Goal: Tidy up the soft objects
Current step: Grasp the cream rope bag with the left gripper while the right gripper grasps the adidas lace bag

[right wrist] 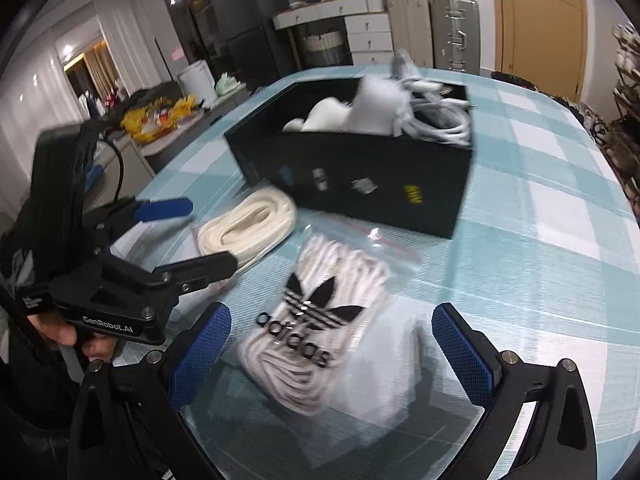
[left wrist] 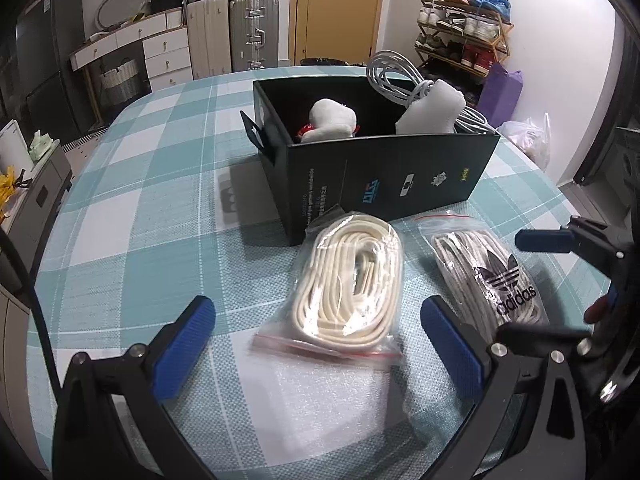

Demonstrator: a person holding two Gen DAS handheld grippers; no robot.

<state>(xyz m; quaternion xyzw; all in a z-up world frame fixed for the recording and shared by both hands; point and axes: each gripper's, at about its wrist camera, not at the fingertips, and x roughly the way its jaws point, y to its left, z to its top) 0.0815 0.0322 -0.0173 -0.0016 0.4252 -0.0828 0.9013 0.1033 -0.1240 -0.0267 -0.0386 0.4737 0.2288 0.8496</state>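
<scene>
My left gripper (left wrist: 316,344): fingers spread wide, holding nothing.
Cream lace bag (left wrist: 350,284): flat on the checked tablecloth (left wrist: 140,208), just ahead between my left fingers.
My right gripper (right wrist: 330,354): fingers spread wide too, empty.
Adidas lace bag (right wrist: 316,328): between my right fingers, beside the cream bag.
Black box (left wrist: 384,172): beyond both bags, holding a white plush toy (left wrist: 332,120), foam (left wrist: 434,108) and white cables (left wrist: 396,76).

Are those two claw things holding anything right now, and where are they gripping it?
Nothing. The left gripper is open over the cream lace bag, and the right gripper is open over the adidas bag.
</scene>
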